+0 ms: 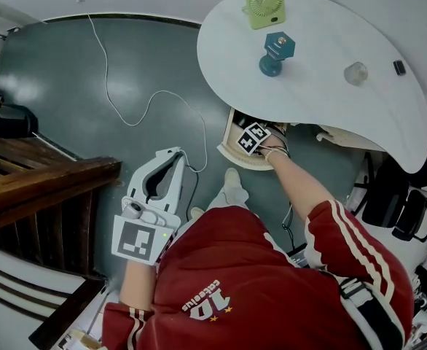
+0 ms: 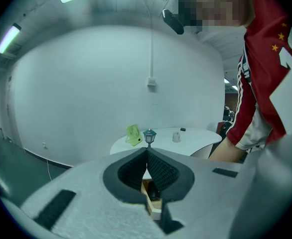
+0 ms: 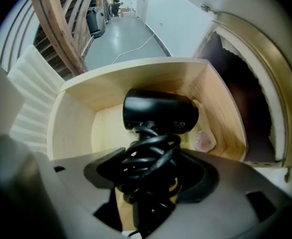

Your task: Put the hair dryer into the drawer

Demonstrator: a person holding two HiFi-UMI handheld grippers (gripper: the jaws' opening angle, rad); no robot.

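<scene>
Drawer [image 3: 69, 128] contents first: it is a pale wooden box with smooth, straight walls, pulled out from under the white table [image 1: 323, 42]. The hair dryer [image 3: 158, 111] is inside it. The dryer's matte black barrel lies across the drawer floor. Its black cord [image 3: 148, 166] is wound in glossy loops round the handle, which comes up toward my camera. A small pinkish round object [image 3: 204, 141] sits in the drawer's right corner, beside the barrel.

My right gripper [image 3: 153, 153] points steeply down into the drawer. Its jaws are spread wide with the corded handle between them. I can see a gap on the right side, so the dark ribbed pads [image 3: 206, 176] do not appear to be squeezing it.

My left gripper [image 2: 147, 151] is held low and well away from the drawer. Its jaw tips are closed together with nothing between them.

The table has a smooth, rounded kidney shape. On it are a lime-green fan [image 1: 264, 4], a teal lantern-shaped lamp [image 1: 277, 52] and a small clear cup [image 1: 355, 73], each standing apart from the others.
</scene>
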